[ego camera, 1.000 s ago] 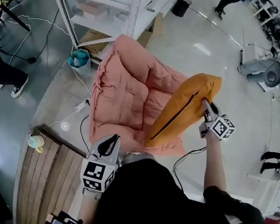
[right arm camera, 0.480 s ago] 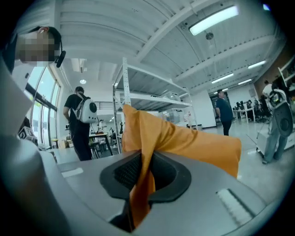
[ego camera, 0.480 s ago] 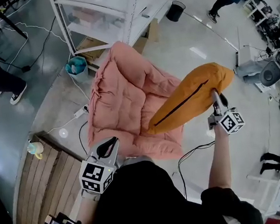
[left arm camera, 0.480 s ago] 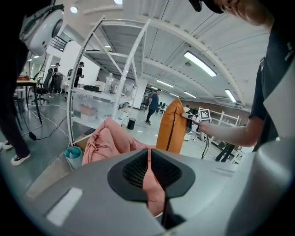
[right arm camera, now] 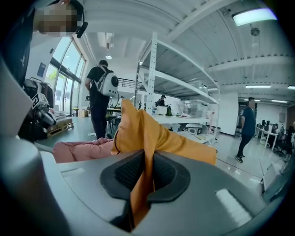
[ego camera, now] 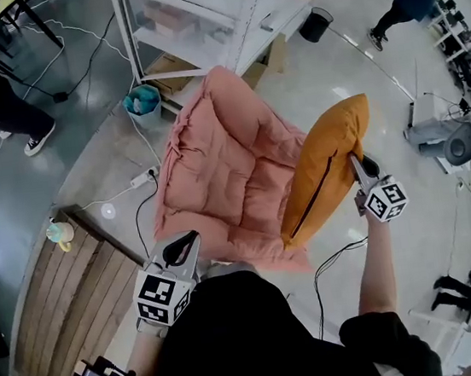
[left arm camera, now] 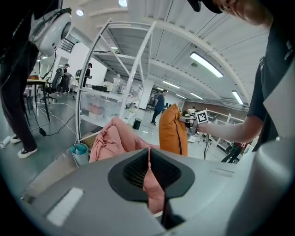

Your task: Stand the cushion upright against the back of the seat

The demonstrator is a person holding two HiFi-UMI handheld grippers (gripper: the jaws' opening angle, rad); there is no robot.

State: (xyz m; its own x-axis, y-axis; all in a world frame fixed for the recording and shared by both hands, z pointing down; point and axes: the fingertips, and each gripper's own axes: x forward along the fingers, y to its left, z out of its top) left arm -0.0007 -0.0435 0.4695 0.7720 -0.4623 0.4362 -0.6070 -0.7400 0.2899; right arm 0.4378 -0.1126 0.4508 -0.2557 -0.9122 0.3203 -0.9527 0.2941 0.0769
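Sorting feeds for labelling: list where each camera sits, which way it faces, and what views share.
Head view: on the person's head, facing steeply down at pink seat and orange cushion; torso and both arms show.
Left gripper view: on left gripper, facing along jaws shut on seat fabric; right forearm shows.
Right gripper view: on right gripper, facing along jaws, just tightened shut on cushion; torso at left.
All share cushion and seat.

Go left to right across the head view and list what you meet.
Wooden slats → white power strip → pink seat → orange cushion → grey machine.
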